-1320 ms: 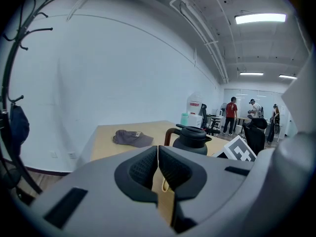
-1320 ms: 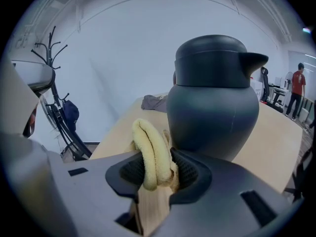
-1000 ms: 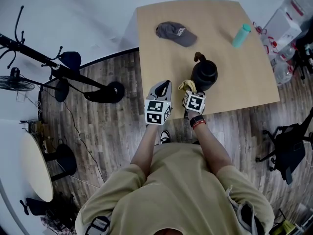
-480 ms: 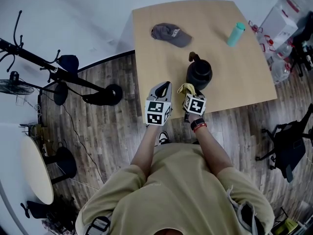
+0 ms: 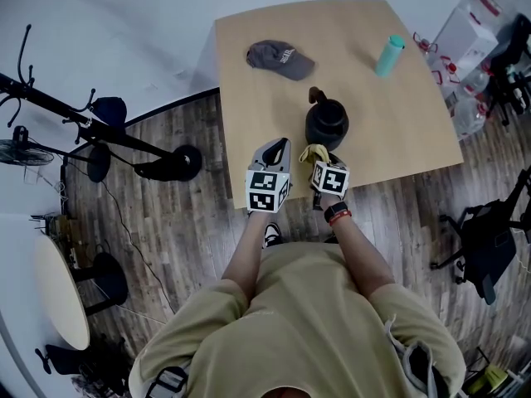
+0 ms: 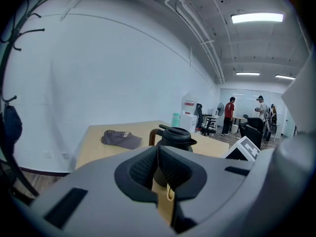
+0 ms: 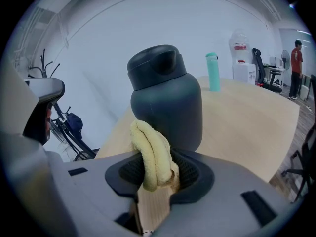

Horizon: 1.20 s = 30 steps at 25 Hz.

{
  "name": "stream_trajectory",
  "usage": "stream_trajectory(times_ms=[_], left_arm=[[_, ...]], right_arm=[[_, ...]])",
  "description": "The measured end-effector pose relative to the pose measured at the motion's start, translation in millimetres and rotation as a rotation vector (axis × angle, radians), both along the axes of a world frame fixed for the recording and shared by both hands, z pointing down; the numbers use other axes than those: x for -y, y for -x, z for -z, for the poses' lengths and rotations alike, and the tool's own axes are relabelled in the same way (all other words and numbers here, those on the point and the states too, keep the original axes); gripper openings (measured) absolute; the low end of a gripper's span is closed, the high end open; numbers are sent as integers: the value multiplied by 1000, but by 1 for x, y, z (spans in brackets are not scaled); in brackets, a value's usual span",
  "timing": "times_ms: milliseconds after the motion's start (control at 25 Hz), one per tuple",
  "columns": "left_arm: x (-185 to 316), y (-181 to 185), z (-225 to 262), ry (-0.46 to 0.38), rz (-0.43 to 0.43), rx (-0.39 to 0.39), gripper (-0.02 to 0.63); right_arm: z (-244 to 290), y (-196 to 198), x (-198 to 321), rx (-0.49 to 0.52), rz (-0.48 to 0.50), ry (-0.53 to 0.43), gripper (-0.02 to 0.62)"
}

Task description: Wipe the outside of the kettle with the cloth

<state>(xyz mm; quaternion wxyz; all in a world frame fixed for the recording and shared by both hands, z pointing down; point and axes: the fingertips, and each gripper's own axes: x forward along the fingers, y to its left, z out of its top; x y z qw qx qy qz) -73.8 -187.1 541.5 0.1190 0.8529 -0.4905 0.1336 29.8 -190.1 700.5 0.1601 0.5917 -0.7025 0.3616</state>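
A dark kettle (image 5: 326,124) with a brown handle stands near the front edge of the light wooden table (image 5: 398,139); it also fills the middle of the right gripper view (image 7: 166,102) and shows in the left gripper view (image 6: 174,136). My right gripper (image 5: 319,157) is shut on a folded yellow cloth (image 7: 152,154), held just short of the kettle's near side. The cloth (image 5: 314,151) pokes out toward the kettle in the head view. My left gripper (image 5: 276,148) hovers at the table's front edge, left of the kettle, jaws shut with nothing between them.
A grey cap (image 5: 279,59) lies at the table's far left, and a teal bottle (image 5: 387,55) at its far right. A black stand (image 5: 124,135) sits on the wood floor to the left. People (image 6: 229,115) and office chairs are far off.
The table and kettle have slid leftward in the head view as the person's head shifted. Both grippers stay in about the same places near the table's front edge.
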Motion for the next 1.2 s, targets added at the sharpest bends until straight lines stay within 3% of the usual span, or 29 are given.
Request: stream_trajectory(times_ms=[800,1000,1200], left_arm=[[-1,-42,-4,5,10,-7,26],[2,-51,-11,15,27,-12,26],[5,-56,-19,30,48,-9,26]], right_arm=[[5,-59,-7,-61,-7,6,138],[4,-75,1,-128,21,-11,137],[5,-87,9,-264,79,-34,132]])
